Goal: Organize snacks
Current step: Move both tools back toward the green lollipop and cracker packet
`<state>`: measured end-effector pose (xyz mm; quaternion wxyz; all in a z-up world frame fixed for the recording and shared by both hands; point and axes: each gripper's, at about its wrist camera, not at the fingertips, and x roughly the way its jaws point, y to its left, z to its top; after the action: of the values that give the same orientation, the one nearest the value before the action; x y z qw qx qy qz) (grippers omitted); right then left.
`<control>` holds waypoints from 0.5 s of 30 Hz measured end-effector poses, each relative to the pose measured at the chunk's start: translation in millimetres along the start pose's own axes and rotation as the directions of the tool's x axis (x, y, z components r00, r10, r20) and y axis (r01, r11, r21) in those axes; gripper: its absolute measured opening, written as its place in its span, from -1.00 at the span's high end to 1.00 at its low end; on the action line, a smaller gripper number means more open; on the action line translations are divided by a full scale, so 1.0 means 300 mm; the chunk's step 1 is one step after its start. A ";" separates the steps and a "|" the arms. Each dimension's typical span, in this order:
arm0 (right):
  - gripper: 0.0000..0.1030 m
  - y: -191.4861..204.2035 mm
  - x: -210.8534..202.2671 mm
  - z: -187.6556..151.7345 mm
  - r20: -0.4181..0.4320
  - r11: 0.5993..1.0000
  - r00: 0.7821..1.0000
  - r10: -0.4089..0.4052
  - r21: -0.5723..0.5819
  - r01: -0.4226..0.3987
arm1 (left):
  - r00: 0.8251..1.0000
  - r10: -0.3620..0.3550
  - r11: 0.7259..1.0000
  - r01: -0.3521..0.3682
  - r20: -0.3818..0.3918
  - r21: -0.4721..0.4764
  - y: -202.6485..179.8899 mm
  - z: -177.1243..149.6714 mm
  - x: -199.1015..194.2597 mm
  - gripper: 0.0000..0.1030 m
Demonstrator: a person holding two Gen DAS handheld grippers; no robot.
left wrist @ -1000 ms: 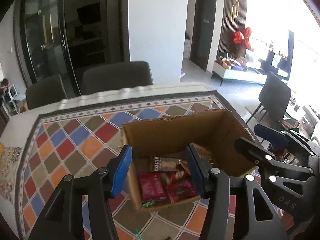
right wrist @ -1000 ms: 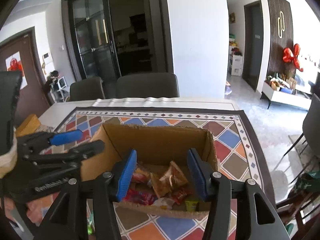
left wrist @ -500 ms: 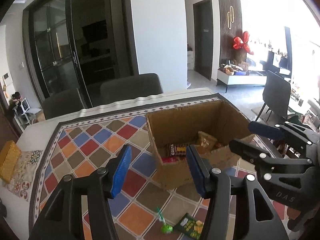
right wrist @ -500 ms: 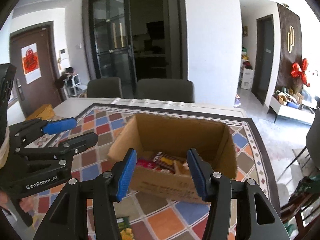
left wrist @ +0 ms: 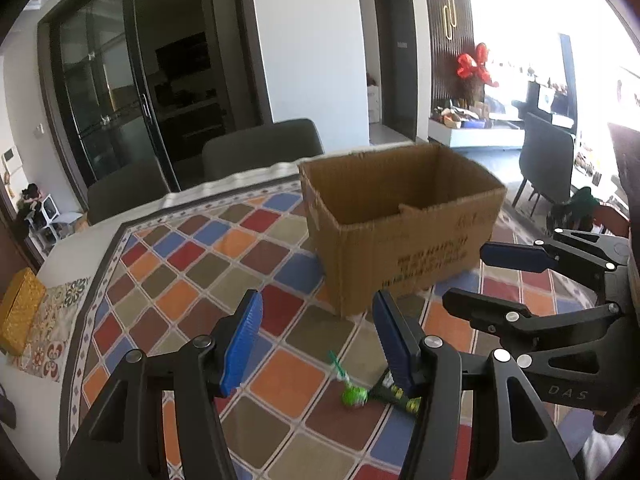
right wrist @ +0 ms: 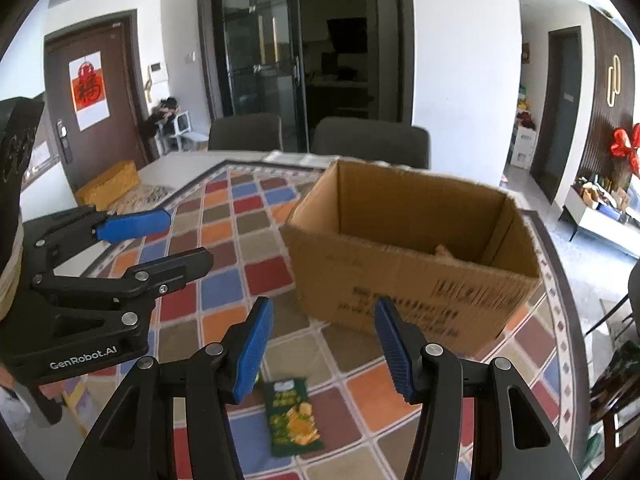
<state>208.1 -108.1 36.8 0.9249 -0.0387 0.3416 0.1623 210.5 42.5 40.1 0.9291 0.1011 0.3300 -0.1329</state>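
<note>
An open cardboard box (left wrist: pixel 404 236) (right wrist: pixel 408 276) stands on the checkered tablecloth; only a tan snack tip (right wrist: pixel 444 251) shows inside it. In front of the box lie a green lollipop (left wrist: pixel 353 394) and a dark green snack packet (right wrist: pixel 294 416) (left wrist: pixel 394 394). My left gripper (left wrist: pixel 318 340) hovers open over the cloth, short of the box, nothing between its blue pads. My right gripper (right wrist: pixel 324 344) is open too, above the green packet. Each gripper shows in the other's view: the right gripper (left wrist: pixel 500 276) and the left gripper (right wrist: pixel 160 240).
The colourful diamond-patterned tablecloth (left wrist: pixel 192 280) covers the table. A yellow box (left wrist: pixel 20 312) (right wrist: pixel 108 188) lies at the far left edge. Dark chairs (right wrist: pixel 368 144) stand behind the table, another chair (left wrist: pixel 548 160) to the right.
Both grippers have pulled back from above the box and sunk lower; the box now sits farther off with its contents mostly hidden, and the lollipop and green packet have come into view.
</note>
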 end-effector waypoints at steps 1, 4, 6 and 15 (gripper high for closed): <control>-0.05 0.005 0.005 -0.010 -0.009 1.000 1.000 0.004 0.000 -0.004 | 1.000 -0.006 1.000 0.006 -0.008 0.002 0.000 -0.018 0.003 -0.10; -0.05 0.028 0.029 -0.047 -0.046 1.000 0.999 0.019 -0.009 -0.019 | 0.999 -0.021 1.000 0.021 -0.028 0.015 0.001 -0.058 0.017 -0.10; -0.05 0.039 0.045 -0.064 -0.070 0.999 0.997 0.031 -0.014 -0.032 | 0.998 -0.039 0.999 0.039 -0.044 0.015 0.001 -0.082 0.028 -0.10; -0.04 0.080 0.113 -0.151 -0.168 0.998 0.985 0.047 -0.023 -0.051 | 0.989 -0.094 0.993 0.101 -0.112 0.061 -0.014 -0.192 0.092 -0.10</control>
<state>196.5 -84.5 -18.7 0.8880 -0.0564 0.4167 0.1859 196.2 49.4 -21.9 0.8982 0.1229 0.3801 -0.1835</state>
